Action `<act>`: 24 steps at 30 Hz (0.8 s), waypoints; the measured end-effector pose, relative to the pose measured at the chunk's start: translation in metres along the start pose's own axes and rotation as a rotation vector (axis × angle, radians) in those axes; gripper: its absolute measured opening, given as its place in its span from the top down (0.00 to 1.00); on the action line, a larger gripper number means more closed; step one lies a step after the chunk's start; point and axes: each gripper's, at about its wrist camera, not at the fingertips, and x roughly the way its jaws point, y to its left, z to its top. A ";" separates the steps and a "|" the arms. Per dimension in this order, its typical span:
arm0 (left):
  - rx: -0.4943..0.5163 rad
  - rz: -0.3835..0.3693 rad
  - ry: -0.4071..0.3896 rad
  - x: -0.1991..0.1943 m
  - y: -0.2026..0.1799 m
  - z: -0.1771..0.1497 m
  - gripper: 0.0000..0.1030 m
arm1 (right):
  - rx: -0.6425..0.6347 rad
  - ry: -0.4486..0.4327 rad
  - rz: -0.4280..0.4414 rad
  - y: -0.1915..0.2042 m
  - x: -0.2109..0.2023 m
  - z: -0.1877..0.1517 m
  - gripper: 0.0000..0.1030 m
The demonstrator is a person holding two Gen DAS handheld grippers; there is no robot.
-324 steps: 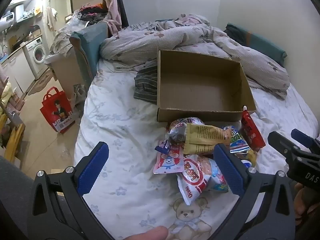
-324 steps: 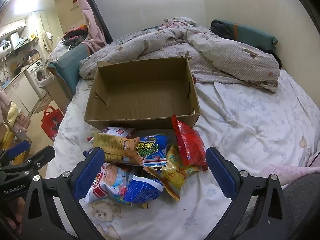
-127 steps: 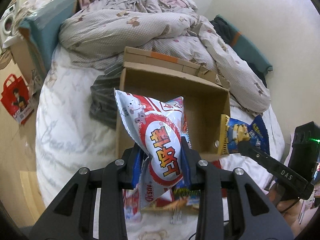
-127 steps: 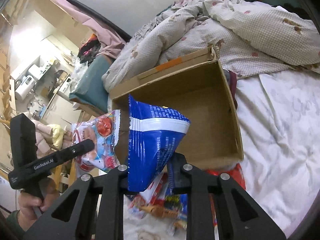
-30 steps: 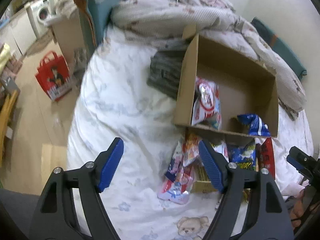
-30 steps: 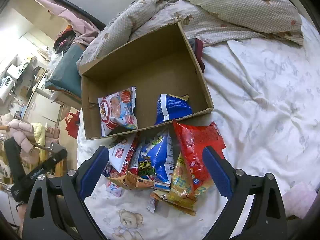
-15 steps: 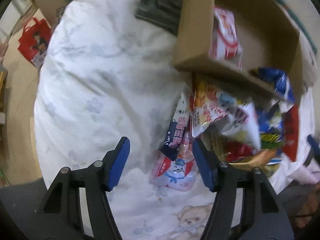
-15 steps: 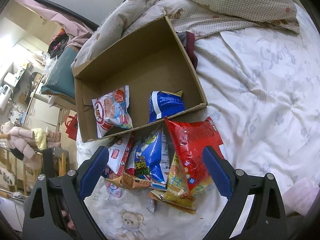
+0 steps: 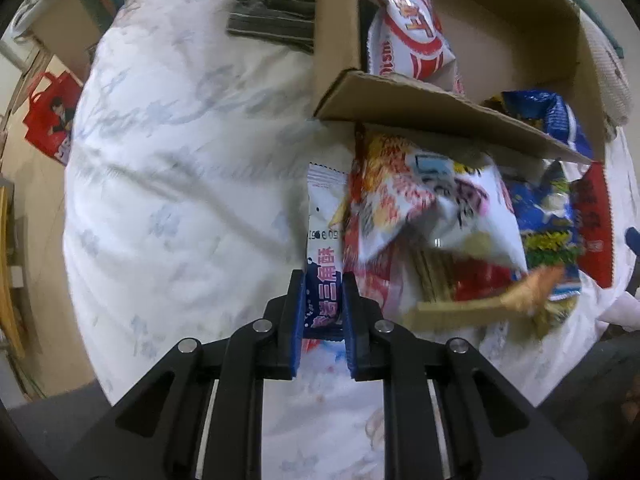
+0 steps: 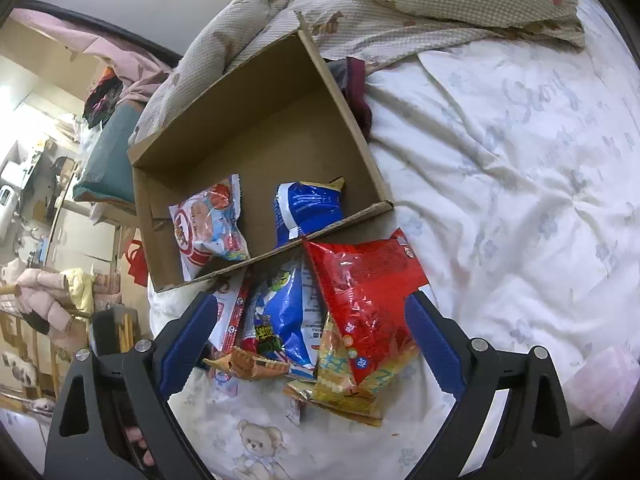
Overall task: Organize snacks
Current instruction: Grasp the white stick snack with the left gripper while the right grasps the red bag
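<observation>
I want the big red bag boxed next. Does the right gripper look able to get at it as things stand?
Probably yes. The right gripper is open, and the red bag lies on top of the pile between its fingers, nothing over it.

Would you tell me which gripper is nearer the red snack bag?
Right. The right gripper hangs open with its jaws straddling the red snack bag; the left gripper grips a white-and-blue packet across the pile.

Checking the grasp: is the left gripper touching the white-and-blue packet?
Touching. In the left wrist view the left gripper is shut, both blue pads pressed against the packet.
</observation>
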 end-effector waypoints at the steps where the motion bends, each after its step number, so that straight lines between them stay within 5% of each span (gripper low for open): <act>1: -0.008 -0.002 -0.001 -0.005 0.003 -0.003 0.87 | 0.002 0.000 0.000 0.000 0.000 0.000 0.06; 8: -0.075 0.009 -0.153 -0.061 0.014 -0.028 0.87 | 0.026 -0.003 -0.039 -0.009 0.000 0.002 0.06; 13: -0.083 -0.009 -0.243 -0.085 0.012 -0.025 0.87 | 0.002 0.076 -0.158 -0.013 0.024 0.000 0.06; 24: -0.047 -0.057 -0.242 -0.083 0.004 -0.022 0.86 | -0.132 0.199 -0.350 -0.003 0.078 -0.003 0.11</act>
